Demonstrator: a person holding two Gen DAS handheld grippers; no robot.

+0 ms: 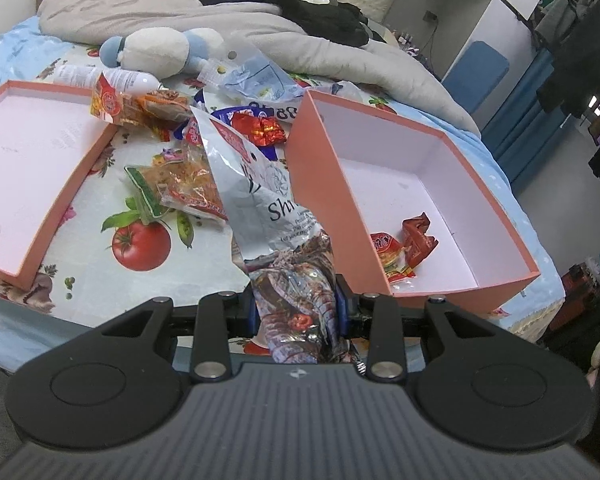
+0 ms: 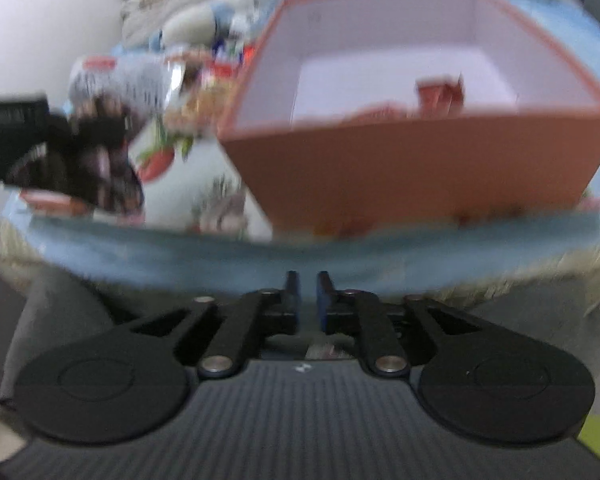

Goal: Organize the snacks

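Note:
My left gripper (image 1: 298, 312) is shut on a silver shrimp snack bag (image 1: 268, 200) and holds it up just left of the orange box (image 1: 420, 280). The box is open, with white walls, and has two small red snack packets (image 1: 404, 246) on its floor. More snack packets (image 1: 180, 184) lie on the tomato-print sheet between the box and its orange lid (image 1: 60, 184). My right gripper (image 2: 308, 294) is empty, its jaws nearly closed, held low before the bed edge in front of the orange box (image 2: 400, 160). The right wrist view is blurred; the left gripper with the bag (image 2: 100, 128) shows at its left.
A plush toy (image 1: 156, 52), a white bottle (image 1: 112, 78), clear plastic bags (image 1: 256, 76) and a grey blanket (image 1: 180, 12) with dark clothes lie behind the snacks. The bed edge runs along the front. Hanging clothes and furniture stand at the right.

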